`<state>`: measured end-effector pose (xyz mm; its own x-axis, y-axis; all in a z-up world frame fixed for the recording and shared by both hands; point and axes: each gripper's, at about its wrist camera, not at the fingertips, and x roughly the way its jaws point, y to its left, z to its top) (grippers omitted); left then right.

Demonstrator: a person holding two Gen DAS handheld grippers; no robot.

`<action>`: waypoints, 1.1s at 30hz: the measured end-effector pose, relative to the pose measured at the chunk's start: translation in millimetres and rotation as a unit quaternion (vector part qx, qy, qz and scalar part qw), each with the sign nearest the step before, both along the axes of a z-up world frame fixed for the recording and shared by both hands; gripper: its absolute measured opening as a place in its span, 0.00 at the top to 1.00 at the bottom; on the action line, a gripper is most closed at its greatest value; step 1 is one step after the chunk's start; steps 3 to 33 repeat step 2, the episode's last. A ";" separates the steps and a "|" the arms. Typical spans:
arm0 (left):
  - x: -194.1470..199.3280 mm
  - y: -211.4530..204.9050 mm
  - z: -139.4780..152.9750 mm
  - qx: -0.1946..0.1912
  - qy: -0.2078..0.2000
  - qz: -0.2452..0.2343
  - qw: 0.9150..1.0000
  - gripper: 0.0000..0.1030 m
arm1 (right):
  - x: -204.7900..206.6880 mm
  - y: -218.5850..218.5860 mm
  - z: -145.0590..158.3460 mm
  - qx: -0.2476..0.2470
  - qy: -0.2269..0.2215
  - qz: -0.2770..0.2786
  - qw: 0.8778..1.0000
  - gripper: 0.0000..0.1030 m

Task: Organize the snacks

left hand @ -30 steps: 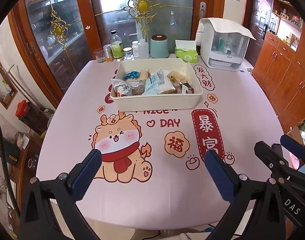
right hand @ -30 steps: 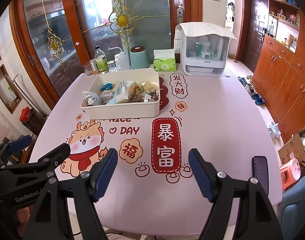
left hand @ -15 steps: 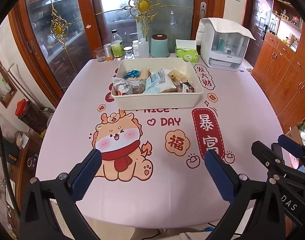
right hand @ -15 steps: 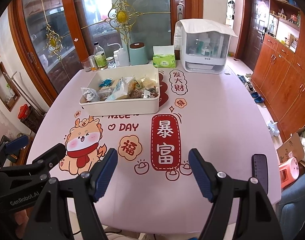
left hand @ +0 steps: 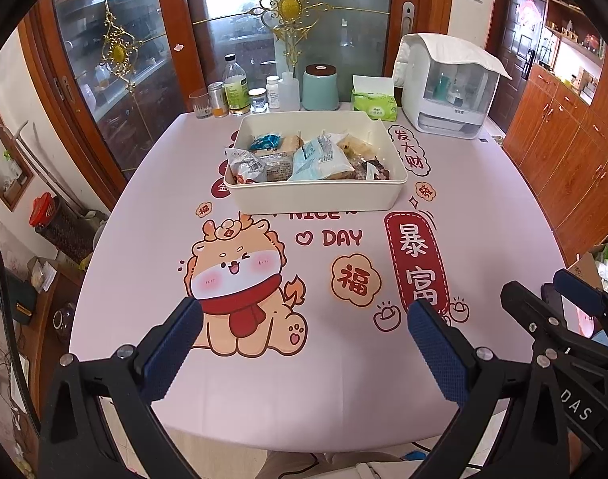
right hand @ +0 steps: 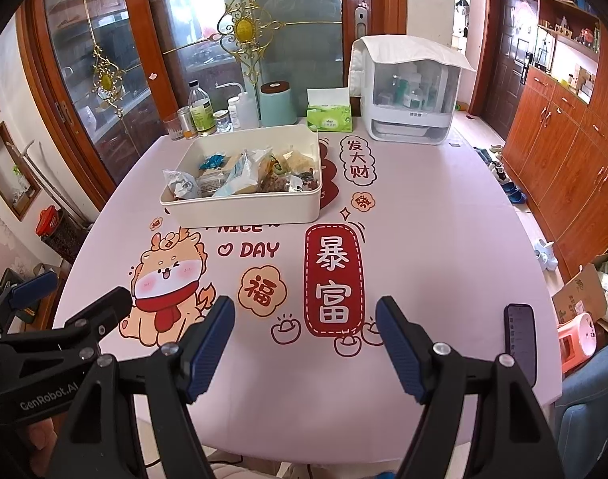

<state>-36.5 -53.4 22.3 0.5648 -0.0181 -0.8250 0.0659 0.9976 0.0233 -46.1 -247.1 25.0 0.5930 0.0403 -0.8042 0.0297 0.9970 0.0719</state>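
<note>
A cream plastic bin (left hand: 316, 193) (right hand: 244, 205) stands at the far middle of the pink table and holds several wrapped snacks (left hand: 320, 155) (right hand: 240, 173). My left gripper (left hand: 304, 315) is open and empty, hovering over the table's near edge, well short of the bin. My right gripper (right hand: 304, 311) is open and empty too, beside the left one; the left gripper shows in the right wrist view (right hand: 76, 299) at lower left, the right gripper in the left wrist view (left hand: 551, 291) at lower right.
Bottles, jars and a glass (left hand: 236, 92), a teal canister (left hand: 321, 88), a green tissue box (left hand: 374, 101) and a white covered rack (left hand: 449, 88) line the table's far edge. A phone (right hand: 521, 339) lies near the right front edge. A printed tablecloth (left hand: 232, 275) covers the table.
Both grippers have drifted slightly; the view of the table and bin shifts a little. Both stay open and empty.
</note>
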 end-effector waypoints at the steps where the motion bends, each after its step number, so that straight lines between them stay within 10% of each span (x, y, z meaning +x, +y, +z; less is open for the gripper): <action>1: -0.3 0.4 -0.1 0.000 0.001 0.000 1.000 0.01 | -0.3 0.3 0.3 0.000 0.000 0.000 1.000 0.28; 33: -0.4 0.6 -0.3 -0.001 0.002 0.000 1.000 0.01 | -0.4 0.3 0.3 0.000 0.000 0.000 1.000 0.28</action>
